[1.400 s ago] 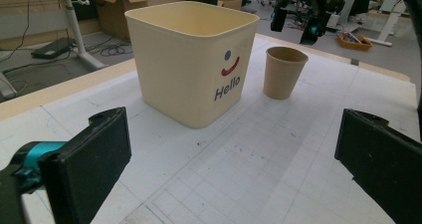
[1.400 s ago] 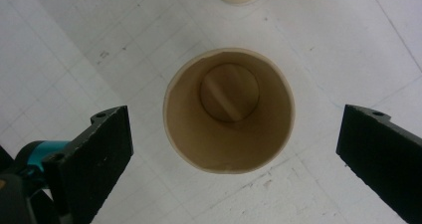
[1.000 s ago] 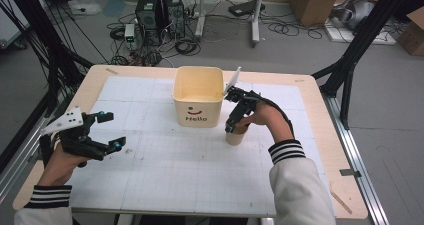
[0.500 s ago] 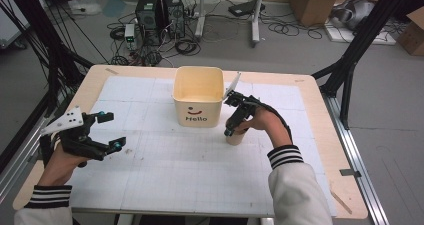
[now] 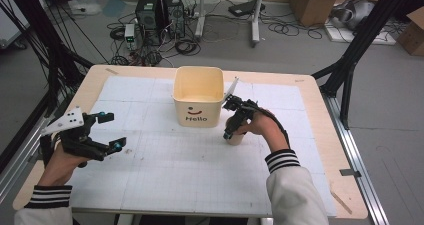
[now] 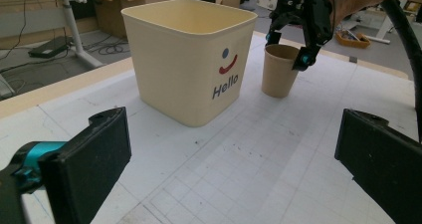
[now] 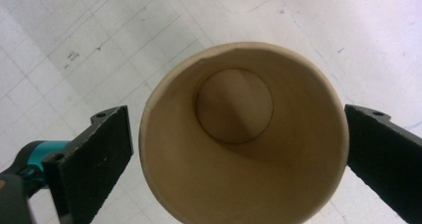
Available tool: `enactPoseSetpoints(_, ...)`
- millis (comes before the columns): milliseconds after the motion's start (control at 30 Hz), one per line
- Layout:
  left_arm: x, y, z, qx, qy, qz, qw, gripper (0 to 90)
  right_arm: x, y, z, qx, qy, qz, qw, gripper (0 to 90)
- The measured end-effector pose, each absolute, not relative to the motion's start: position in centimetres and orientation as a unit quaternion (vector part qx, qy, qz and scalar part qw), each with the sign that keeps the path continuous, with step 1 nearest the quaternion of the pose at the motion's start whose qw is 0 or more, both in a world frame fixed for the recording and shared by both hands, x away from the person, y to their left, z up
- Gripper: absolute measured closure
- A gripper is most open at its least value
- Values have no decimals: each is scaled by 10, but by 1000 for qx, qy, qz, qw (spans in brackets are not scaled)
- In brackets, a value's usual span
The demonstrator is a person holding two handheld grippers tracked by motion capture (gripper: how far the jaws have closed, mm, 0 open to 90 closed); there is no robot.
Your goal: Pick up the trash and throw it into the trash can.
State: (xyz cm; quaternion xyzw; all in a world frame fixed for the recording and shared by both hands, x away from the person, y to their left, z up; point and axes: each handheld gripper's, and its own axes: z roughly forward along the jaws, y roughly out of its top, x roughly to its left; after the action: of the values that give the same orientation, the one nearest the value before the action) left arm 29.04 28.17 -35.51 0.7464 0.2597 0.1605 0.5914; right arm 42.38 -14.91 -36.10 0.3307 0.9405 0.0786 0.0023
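White gridded mat (image 5: 200, 170) on wood table (image 5: 315, 92), cables (image 5: 150, 45) behind; both claws apart, right astride paper cup (image 7: 244, 134).

The square cream plastic tub (image 6: 189, 59) on the bench bears the single word "Hello" in dark slanted letters on its front wall (beneath a blue dot and a curved red stroke that form a small smile). The same word reads in the high view.

Matt brown paper cup (image 7: 242, 134), smooth cream plastic tub (image 6: 189, 55), pale wood-edged table (image 5: 320, 115).
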Motion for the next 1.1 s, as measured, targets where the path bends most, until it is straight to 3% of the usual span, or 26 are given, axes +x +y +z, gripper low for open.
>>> enactPoseSetpoints(1100, 290, 281, -355, 748, 259, 159, 590, 17, 420, -151, -387, 339, 936, 90, 12, 17)
